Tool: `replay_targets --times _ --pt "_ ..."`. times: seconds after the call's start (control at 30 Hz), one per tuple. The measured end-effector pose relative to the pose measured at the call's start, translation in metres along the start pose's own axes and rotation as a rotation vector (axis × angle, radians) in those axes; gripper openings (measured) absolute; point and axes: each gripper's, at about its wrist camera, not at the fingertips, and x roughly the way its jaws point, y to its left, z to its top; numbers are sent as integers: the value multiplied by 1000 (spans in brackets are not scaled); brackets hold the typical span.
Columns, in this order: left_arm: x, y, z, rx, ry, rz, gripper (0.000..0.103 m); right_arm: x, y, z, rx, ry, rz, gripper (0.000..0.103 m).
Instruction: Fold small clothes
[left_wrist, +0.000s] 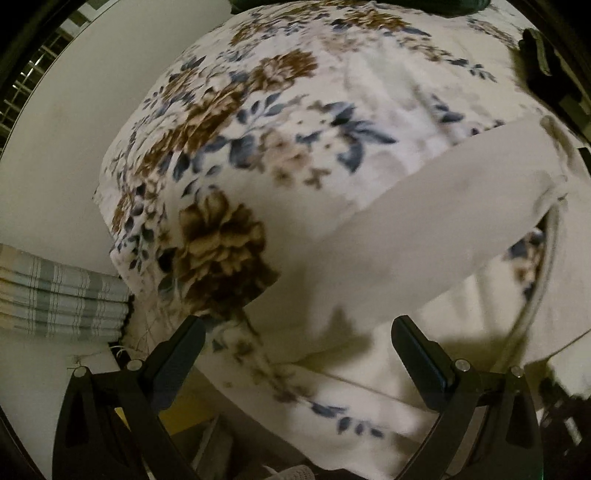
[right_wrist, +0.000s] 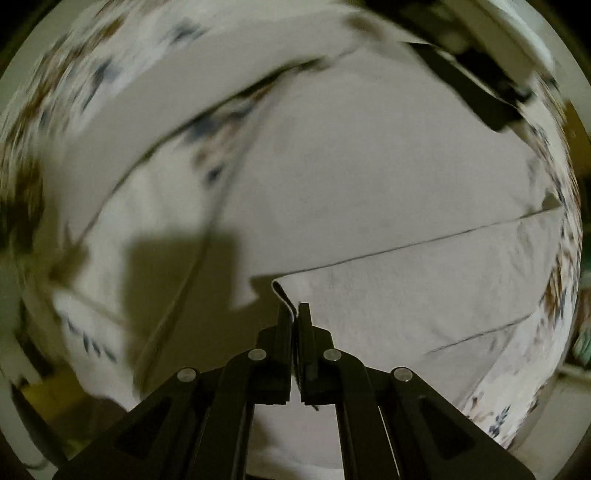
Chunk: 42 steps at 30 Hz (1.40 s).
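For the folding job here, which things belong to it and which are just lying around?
In the job:
white garment, an edge pinched by the right tool
left tool, open above the garment

Lying about:
floral bedding underneath
plaid cloth stack at the bedding's left

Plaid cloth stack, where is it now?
Left wrist view, far left: the plaid cloth stack sits beside the flowered blanket, left of the open left gripper.
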Motion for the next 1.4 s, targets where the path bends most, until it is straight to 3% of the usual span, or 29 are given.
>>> replay_targets --times 0.27,0.33,0.37,0.47,0.5,0.67,0.87,0.97,1.03,1.07,1.1,1.13,1.17,1.4 --pt "12 13 -6 -19 11 -13 103 18 54 -36 -133 90 1 3" --pt "16 16 -6 -32 25 -33 103 23 45 -39 -80 125 50 4" --pt "20 21 -5 -47 40 -62 103 23 40 -40 -39 140 96 10" --pt "30 37 -5 -105 80 -150 103 14 1 -43 126 158 257 54" --pt "39 48 -6 -147 111 -214 103 9 -14 -45 174 143 279 57" --pt "79 83 -20 -315 205 -363 103 -4 -84 -62 350 108 239 57" --pt "131 97 -27 -440 281 -396 100 12 -159 -63 475 141 173 57" --pt "143 91 -23 -448 280 -401 90 15 -171 -72 502 148 166 57" --pt "141 83 -19 -424 236 -345 85 15 -176 -77 507 153 153 57" --pt "138 80 -17 -409 215 -315 72 19 -165 -73 510 156 148 57" --pt "134 78 -16 -394 192 -294 44 19 -165 -74 514 160 149 57" --pt "129 75 -15 -373 171 -269 25 21 -157 -73 520 162 150 57" --pt "122 73 -13 -340 151 -246 12 20 -154 -75 525 164 148 57" --pt "50 76 -12 -230 -5 -191 9 18 -164 -95 533 159 160 57"
